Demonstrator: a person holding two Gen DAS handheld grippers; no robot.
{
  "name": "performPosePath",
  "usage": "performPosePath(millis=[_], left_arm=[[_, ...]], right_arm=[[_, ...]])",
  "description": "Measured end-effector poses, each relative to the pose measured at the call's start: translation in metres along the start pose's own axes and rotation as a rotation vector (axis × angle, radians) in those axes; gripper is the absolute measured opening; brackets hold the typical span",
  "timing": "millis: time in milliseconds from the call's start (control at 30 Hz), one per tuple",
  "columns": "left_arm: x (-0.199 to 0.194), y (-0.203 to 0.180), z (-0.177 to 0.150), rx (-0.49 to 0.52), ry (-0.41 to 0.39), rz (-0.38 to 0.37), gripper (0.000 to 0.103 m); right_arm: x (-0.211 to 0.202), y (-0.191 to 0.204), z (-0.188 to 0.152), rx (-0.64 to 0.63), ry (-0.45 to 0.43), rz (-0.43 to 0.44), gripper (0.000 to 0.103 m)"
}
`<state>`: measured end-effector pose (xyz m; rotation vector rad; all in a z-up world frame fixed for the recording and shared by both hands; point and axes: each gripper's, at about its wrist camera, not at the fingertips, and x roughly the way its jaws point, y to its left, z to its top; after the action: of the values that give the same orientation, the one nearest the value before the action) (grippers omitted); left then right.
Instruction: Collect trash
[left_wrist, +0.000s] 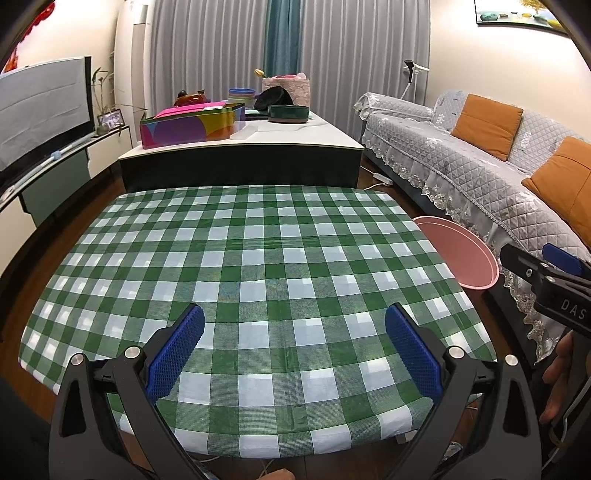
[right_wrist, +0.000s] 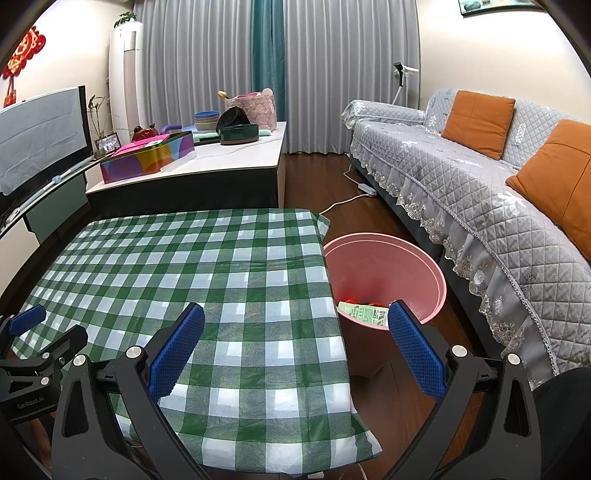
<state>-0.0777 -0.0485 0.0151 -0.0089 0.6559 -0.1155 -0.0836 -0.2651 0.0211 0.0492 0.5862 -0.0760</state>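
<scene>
- Left wrist view: left gripper (left_wrist: 294, 332) spread wide, empty, over the green checked tablecloth (left_wrist: 258, 258)
- Right gripper (right_wrist: 295, 334) likewise agape, holding nothing
- Trash (right_wrist: 360, 314) lies inside the pink bin (right_wrist: 424, 266) beside the table

We identify a home living room: quilted sofa (right_wrist: 461, 173) with orange cushions (right_wrist: 478, 122), floor-length curtains (right_wrist: 221, 59), television (right_wrist: 40, 136).

A bin (right_wrist: 384, 273) is set on the floor right of the table (right_wrist: 207, 280). Trash (right_wrist: 364, 313) is seen inside it. A sofa (right_wrist: 480, 192) is placed further right.
</scene>
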Motion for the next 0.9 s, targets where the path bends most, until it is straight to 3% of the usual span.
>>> performPosePath(millis=[900], left_arm=[[0.0018,0.0002,0.0036,-0.010,-0.008,-0.012,0.095]], right_arm=[[0.0020,0.0001,-0.0012,-0.014,0.004,-0.003,0.098]])
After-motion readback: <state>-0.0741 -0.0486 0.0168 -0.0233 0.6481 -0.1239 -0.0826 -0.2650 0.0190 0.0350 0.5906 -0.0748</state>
